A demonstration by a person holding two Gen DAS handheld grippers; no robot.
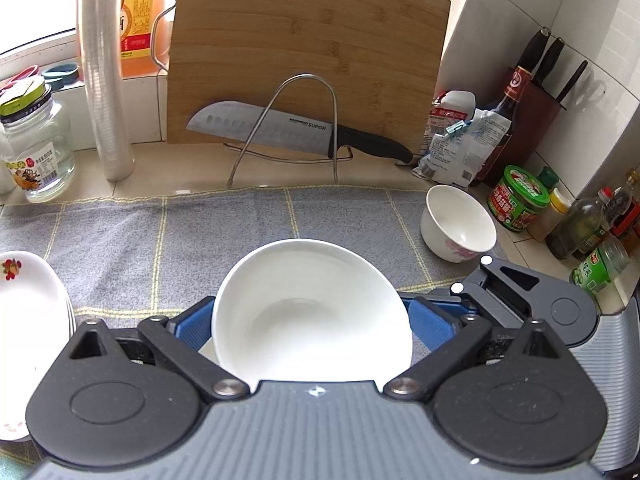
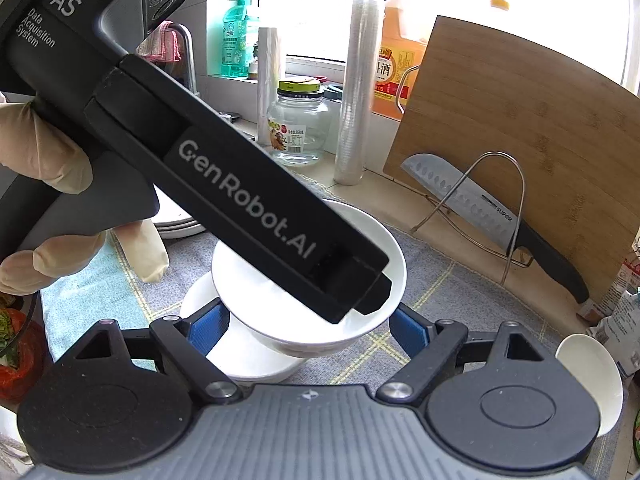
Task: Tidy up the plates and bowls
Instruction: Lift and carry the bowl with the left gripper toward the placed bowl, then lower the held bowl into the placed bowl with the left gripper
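Left wrist view shows the left gripper [image 1: 312,320] pinching a white bowl [image 1: 312,312], whose near rim hides its fingers' [image 1: 192,326] contact; the right gripper's [image 2: 308,326] fingers [image 2: 210,326] stand spread.

We saw daylight from the window [image 2: 320,8] at the counter's back edge, blown out to pure white in both views. The white bowl [image 1: 312,312] glared, its inner surface nearly featureless. Shadows on the grey cloth [image 1: 160,232] were soft and faint. Both fisheye views bent straight lines: the cutting board [image 1: 308,52] bowed, and black vignetting filled the top corners. Focus held sharp on the knife [image 1: 272,128] lettering.
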